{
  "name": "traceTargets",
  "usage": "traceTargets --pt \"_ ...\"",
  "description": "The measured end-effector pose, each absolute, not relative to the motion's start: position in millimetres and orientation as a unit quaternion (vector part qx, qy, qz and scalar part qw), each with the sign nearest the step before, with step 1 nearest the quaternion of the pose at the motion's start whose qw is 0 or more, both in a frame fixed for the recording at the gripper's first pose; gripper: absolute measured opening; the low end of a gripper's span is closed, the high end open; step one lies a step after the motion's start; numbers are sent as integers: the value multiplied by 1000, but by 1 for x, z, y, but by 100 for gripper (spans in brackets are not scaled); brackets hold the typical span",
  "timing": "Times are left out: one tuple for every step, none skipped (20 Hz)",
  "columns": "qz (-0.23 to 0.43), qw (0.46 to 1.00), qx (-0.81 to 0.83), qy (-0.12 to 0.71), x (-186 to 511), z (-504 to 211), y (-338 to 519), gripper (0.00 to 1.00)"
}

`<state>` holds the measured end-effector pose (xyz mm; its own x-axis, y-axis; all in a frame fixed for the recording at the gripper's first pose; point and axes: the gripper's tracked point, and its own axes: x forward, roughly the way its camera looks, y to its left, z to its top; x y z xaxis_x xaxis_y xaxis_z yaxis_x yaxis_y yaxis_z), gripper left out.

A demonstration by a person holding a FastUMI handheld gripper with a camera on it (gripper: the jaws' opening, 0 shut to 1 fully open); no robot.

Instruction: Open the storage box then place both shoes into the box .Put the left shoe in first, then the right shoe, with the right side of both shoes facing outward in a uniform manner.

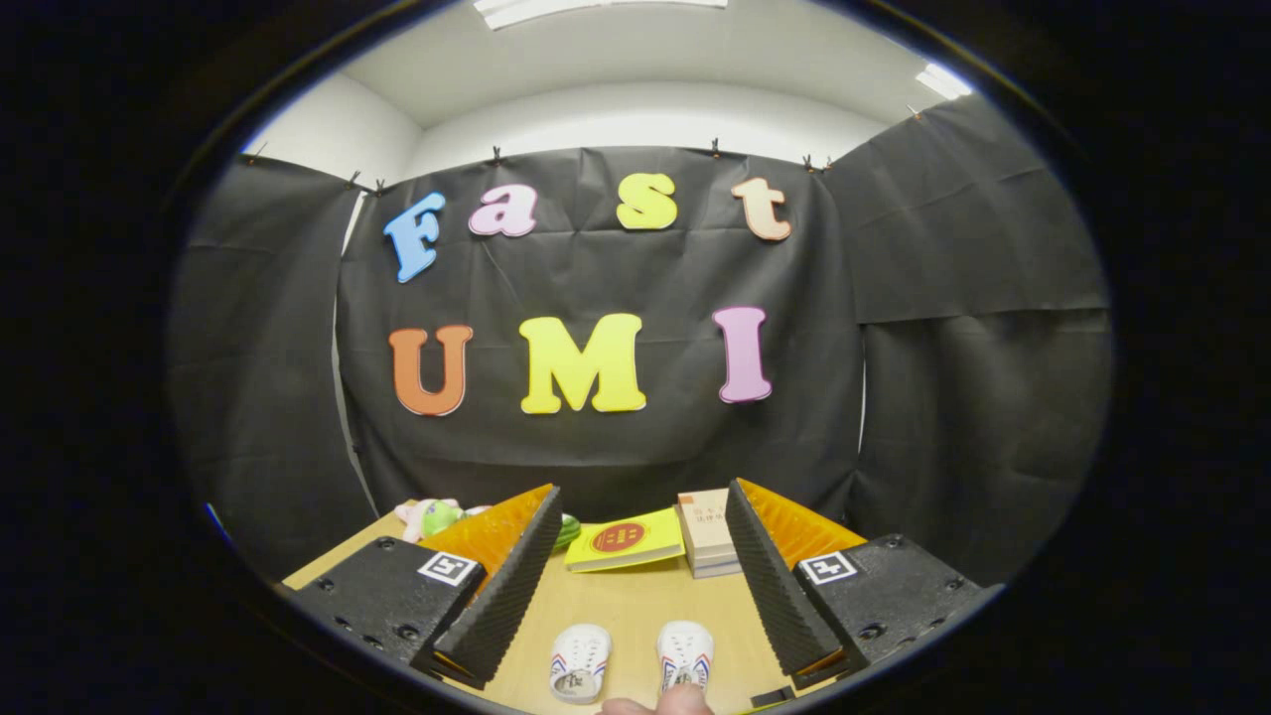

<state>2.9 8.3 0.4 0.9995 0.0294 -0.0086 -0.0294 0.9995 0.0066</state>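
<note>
Two shoes (631,660) btwn open hand-held gripper (640,516) fingers; table (626,611).

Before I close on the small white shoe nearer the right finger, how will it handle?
The right-hand shoe looks tiny and probably light. Its upper seems soft, so it may squash under the fingers. The gripper is open, the shoe stands upright, and a fingertip already touches it, so a nudge could tip it.

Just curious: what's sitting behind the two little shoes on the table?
Beyond the shoes lie a yellow book and stacked books. The open gripper fingers partly cover a plush toy.
</note>
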Motion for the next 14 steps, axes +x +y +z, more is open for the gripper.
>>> traceTargets --pt "15 1000 3 5 3 0 8 100" --pt "15 1000 4 6 3 -1 8 100" --pt "16 1000 5 8 3 -2 7 100" --pt "16 1000 7 11 3 -3 7 100" --pt "16 1000 9 13 2 -4 6 100" --pt "15 1000 11 14 3 -5 4 100" --pt "14 1000 12 14 3 -4 3 100" --pt "14 1000 12 17 3 -7 3 100" --pt "14 1000 15 22 3 -10 2 100" --pt "15 999 19 25 3 -13 3 100" --pt "16 999 23 28 4 -13 3 100" --pt "17 999 24 31 4 -15 3 100" --pt "18 999 25 33 4 -15 3 100" --pt "22 999 25 34 5 -16 6 100"
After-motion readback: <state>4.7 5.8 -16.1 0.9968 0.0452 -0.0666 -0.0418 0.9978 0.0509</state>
